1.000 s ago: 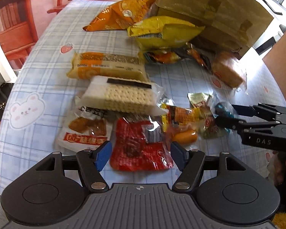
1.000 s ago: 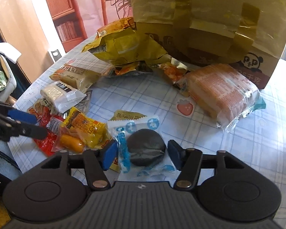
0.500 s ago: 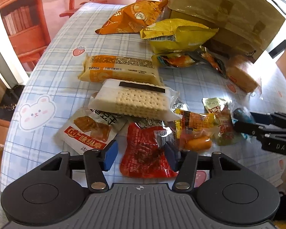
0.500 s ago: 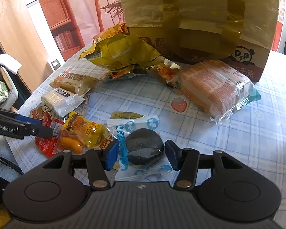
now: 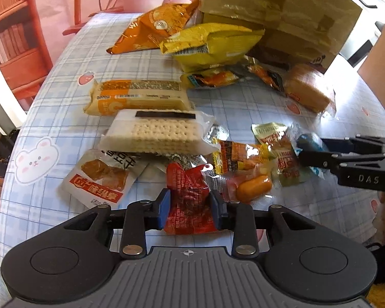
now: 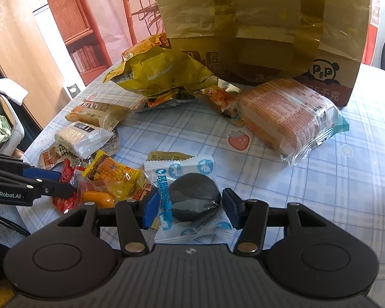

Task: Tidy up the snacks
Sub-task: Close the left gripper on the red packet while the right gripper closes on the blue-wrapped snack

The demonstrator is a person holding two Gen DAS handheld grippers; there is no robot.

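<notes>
**Left jaws closing on the red snack packet; right jaws open around the dark cake**

The left gripper (image 5: 190, 209) has just been closing; its jaws now pinch the crumpled red snack packet (image 5: 187, 197) at its near end, with both blue pads against the foil. The right gripper (image 6: 190, 206) stands about half open. The dark round cake in its white-and-blue wrapper (image 6: 193, 197) lies between the jaws, but a gap shows at the right pad, so nothing is held there yet.

Just right of the red packet lie an orange sausage packet (image 5: 254, 187) and a yellow snack packet (image 5: 240, 155). Behind them sits a clear cracker pack (image 5: 156, 134), and beyond it a long orange biscuit pack (image 5: 138, 97). All rest on the checked table (image 5: 64, 118). The cardboard box (image 6: 264, 25) stands at the far side, well apart from both grippers.

Recommended procedure, as judged from this view:
- Lift the red packet straight up; the foil is slippery and the neighbouring wrappers overlap it.
- Centre the right jaws on the cake body, not the loose wrapper edge, before closing.
- Keep the two grippers clear of each other.
</notes>
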